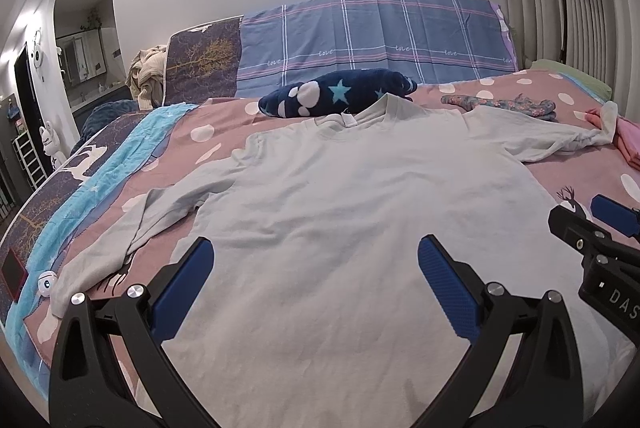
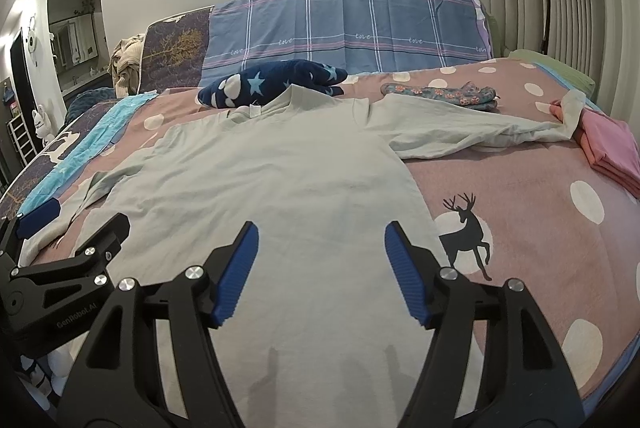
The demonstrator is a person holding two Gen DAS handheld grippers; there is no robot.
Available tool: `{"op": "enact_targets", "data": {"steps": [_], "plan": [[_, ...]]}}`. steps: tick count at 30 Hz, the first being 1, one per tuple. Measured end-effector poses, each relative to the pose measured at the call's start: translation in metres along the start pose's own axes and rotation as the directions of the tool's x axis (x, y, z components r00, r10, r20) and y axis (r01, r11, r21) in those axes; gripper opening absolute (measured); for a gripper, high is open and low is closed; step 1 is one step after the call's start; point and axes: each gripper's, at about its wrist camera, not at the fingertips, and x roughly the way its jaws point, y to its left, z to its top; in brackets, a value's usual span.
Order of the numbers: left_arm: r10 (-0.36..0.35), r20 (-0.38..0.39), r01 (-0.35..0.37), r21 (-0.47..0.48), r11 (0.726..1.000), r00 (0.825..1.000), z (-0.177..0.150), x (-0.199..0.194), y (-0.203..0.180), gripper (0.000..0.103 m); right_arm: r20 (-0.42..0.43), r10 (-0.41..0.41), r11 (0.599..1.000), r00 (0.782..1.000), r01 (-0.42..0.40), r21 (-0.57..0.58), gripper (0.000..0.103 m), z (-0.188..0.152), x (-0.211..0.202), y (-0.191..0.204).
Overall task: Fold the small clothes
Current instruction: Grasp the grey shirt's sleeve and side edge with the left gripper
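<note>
A pale grey-green long-sleeved shirt (image 1: 340, 211) lies flat on the bed, collar away from me, sleeves spread to both sides; it also shows in the right wrist view (image 2: 280, 195). My left gripper (image 1: 316, 248) is open and empty, hovering over the shirt's lower body. My right gripper (image 2: 322, 232) is open and empty over the shirt's lower right part. The right gripper shows at the right edge of the left wrist view (image 1: 600, 224), and the left gripper shows at the left edge of the right wrist view (image 2: 76, 216).
The bed has a pink spotted cover (image 2: 520, 211) with a deer print. A navy star-patterned plush (image 2: 272, 83) lies behind the collar. A floral garment (image 2: 440, 93) and folded pink clothes (image 2: 612, 147) lie at the right. A plaid-covered headboard (image 2: 344, 27) is behind.
</note>
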Motion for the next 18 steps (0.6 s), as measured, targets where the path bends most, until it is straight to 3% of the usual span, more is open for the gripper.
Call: {"op": "enact_targets", "data": {"steps": [10, 16, 18], "plan": [[0.022, -0.02, -0.022, 0.008, 1.0, 1.0, 0.005, 0.01, 0.013, 0.098, -0.003, -0.003, 1.0, 1.0, 0.003, -0.012, 0.071, 0.004, 0.004, 0.001], [0.112, -0.065, -0.116, -0.062, 0.991, 0.992, 0.008, 0.032, 0.077, 0.092, -0.016, -0.012, 1.0, 1.0, 0.011, -0.027, 0.074, 0.008, 0.009, 0.001], [0.158, -0.104, -0.167, -0.08, 0.983, 0.982, 0.002, 0.042, 0.107, 0.087, -0.027, -0.015, 0.999, 1.0, 0.014, -0.038, 0.075, 0.009, 0.013, 0.002]]}}
